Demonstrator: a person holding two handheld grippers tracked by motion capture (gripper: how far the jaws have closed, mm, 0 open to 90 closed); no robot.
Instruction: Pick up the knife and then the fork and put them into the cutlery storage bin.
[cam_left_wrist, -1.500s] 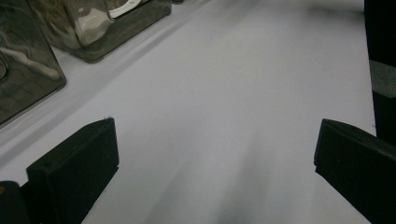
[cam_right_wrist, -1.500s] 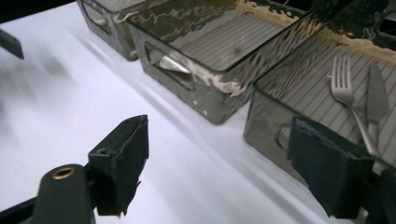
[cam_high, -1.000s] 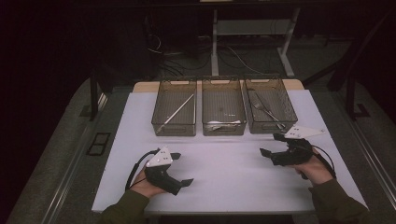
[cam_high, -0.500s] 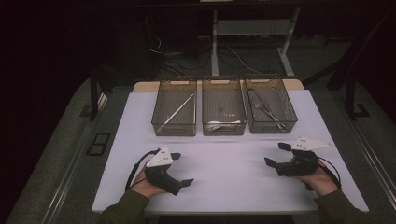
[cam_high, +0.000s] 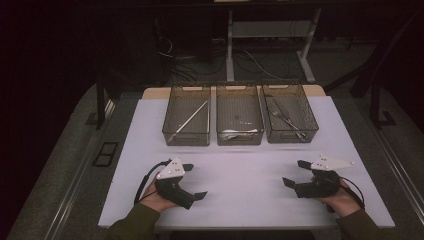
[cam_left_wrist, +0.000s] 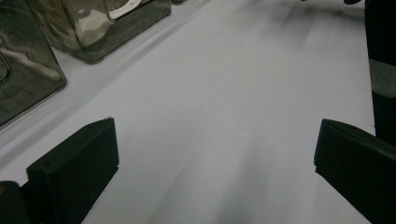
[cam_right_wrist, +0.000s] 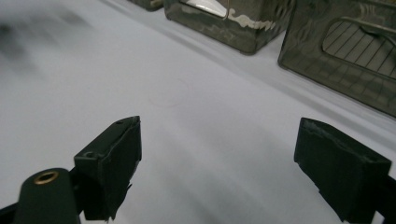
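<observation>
The right gripper (cam_high: 299, 176) has drawn back from the far right of the table (cam_high: 250, 200) toward the near edge over the last second, and it now rests low near the near right corner, level with the left gripper (cam_high: 192, 186), which has held its place near the near left corner. Both sets of fingers are spread wide with nothing between them. That pull-back reads as the end of a placing move: I judge the hands are back at rest and the sorting is finished, or paused between pieces.

The cutlery lies in three clear bins in a row along the far edge. The left bin (cam_high: 186, 116) holds a long thin utensil (cam_high: 189, 121) lying slantwise. The middle bin (cam_high: 239, 115) holds a pale piece (cam_high: 239, 133) against its near wall. The right bin (cam_high: 290, 113) holds a fork (cam_high: 284, 119) and perhaps more; I cannot tell how many.

The high view gives this whole layout and both hands. The left gripper view adds the bare white table sheet between its parted fingers (cam_left_wrist: 74, 168) and the near walls of two bins up close. The right gripper view shows its own open fingers (cam_right_wrist: 112, 161) over the same empty sheet, with the pale piece (cam_right_wrist: 205, 7) seen through a bin wall.
</observation>
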